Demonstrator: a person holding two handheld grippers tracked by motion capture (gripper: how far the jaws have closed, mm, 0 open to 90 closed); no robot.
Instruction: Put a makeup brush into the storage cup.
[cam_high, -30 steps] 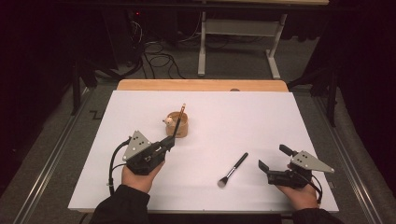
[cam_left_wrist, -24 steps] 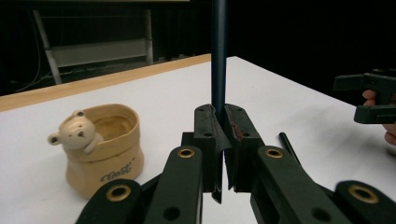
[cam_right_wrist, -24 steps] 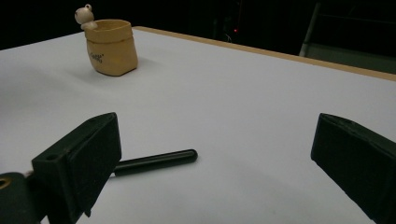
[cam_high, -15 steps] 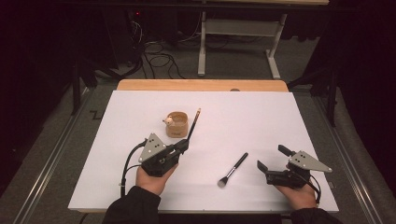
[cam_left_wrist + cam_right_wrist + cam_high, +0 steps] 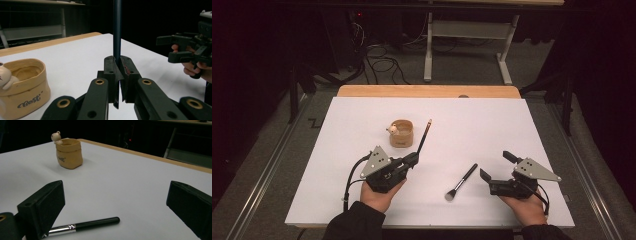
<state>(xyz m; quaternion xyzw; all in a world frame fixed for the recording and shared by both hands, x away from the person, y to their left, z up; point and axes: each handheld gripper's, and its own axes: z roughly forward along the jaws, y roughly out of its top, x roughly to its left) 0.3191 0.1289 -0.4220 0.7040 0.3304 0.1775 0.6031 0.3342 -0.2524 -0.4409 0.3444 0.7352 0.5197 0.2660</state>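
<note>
My left gripper [image 5: 412,159] is shut on the lower end of a thin dark stick [image 5: 424,137], which slants up and away just right of a tan pot [image 5: 402,133] with a small bear figure on its rim. The left gripper view has the stick [image 5: 116,30] rising from between the closed pads of that gripper [image 5: 118,65], with the pot [image 5: 23,85] at lower left. My right gripper [image 5: 495,164] rests open at the front right. A black-handled makeup brush [image 5: 462,181] lies on the table left of it. The brush [image 5: 87,225] lies between and beyond the right gripper's [image 5: 115,205] wide-apart jaws.
A white sheet [image 5: 362,115] covers the table, with a wooden strip [image 5: 427,91] along the far edge. Beyond it are a dark floor with cables and a grey table frame [image 5: 464,30]. The right hand and its gripper [image 5: 175,47] appear at the right of the left gripper view.
My left gripper has carried the stick to the right and slightly nearer; the stick crossed the pot before and now stands clear to its right. The right gripper and brush have kept still.
</note>
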